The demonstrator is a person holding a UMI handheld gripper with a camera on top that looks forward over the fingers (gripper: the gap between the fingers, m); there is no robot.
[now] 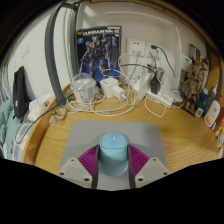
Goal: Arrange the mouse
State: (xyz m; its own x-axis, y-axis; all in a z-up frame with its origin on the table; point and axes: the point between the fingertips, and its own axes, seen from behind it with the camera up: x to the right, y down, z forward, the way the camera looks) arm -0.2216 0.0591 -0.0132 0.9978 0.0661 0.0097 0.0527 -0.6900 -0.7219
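So this looked like the carry/placement part of the job to me. The tongs (113,170) were clenched on the mouse (114,153), a pale blue-grey one, with the purple pads (89,160) pressed against both of its flanks. No gap that I could see on either side. The mouse sat right between the two fingers, nose pointing forward along them, tail end hidden low down near the tongs' body.

Underneath and ahead of it was a grey mouse mat (113,133) lying on the wooden desk (180,135). I honestly couldn't tell whether the mouse was already resting on the mat or hovering just above it, the view doesn't give that away.

Further back, well beyond the fingers, the desk was pretty cluttered: a boxed model kit (99,52) standing against the wall, a tangle of white chargers and cables (103,90) in front of it, a wall socket (145,52) with plugs, and a figurine (194,82) off to the right.

My guess for the next move: settle the mouse squarely on the mat, roughly centred and lined up with its edges, then let go gently so it doesn't skid or twist as the fingers part. Main risk I'd flag is dragging it crooked when pulling back.
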